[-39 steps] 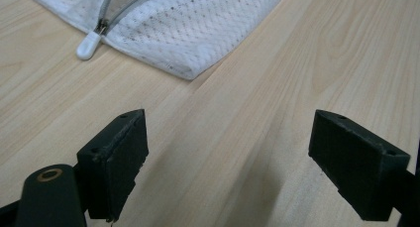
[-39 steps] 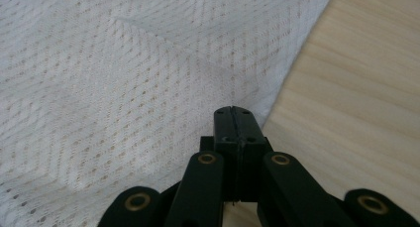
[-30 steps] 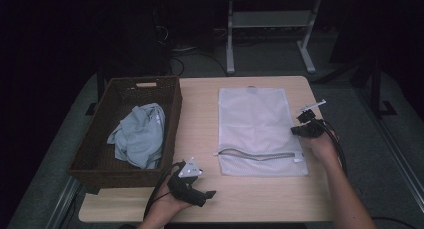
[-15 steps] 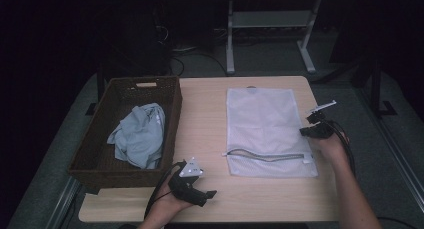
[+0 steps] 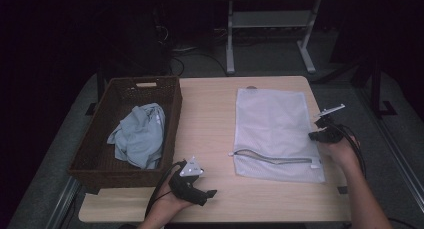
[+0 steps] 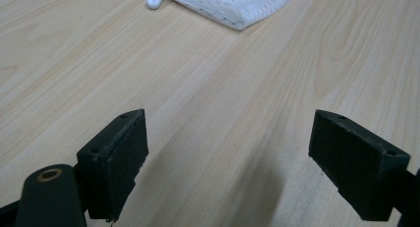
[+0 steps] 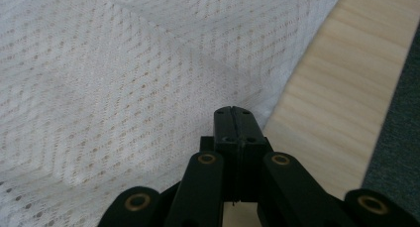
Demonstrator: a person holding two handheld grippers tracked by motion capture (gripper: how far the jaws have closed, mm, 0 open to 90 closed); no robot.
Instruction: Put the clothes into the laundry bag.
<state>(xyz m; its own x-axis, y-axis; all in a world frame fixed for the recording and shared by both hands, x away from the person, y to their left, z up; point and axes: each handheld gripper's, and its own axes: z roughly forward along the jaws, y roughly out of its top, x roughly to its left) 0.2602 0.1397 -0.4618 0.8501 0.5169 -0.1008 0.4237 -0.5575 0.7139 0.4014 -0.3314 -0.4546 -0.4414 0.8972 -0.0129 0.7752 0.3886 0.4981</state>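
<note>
Mesh bag [image 5: 272, 131] unlabelled, right gripper [image 5: 316, 135] pinching edge

your high view looks forward and down over the whole table [image 5: 210, 114] from your side. your left gripper view sits low, skimming the wood toward the mesh bag [image 6: 233, 4] corner. your right gripper view hangs close above that same bag [image 7: 124, 88], at the table's edge.

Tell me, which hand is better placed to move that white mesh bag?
Probably the right: its gripper sits at the bag's right edge, fingers shut. The left gripper rests open on bare table, apart from the bag.
</note>
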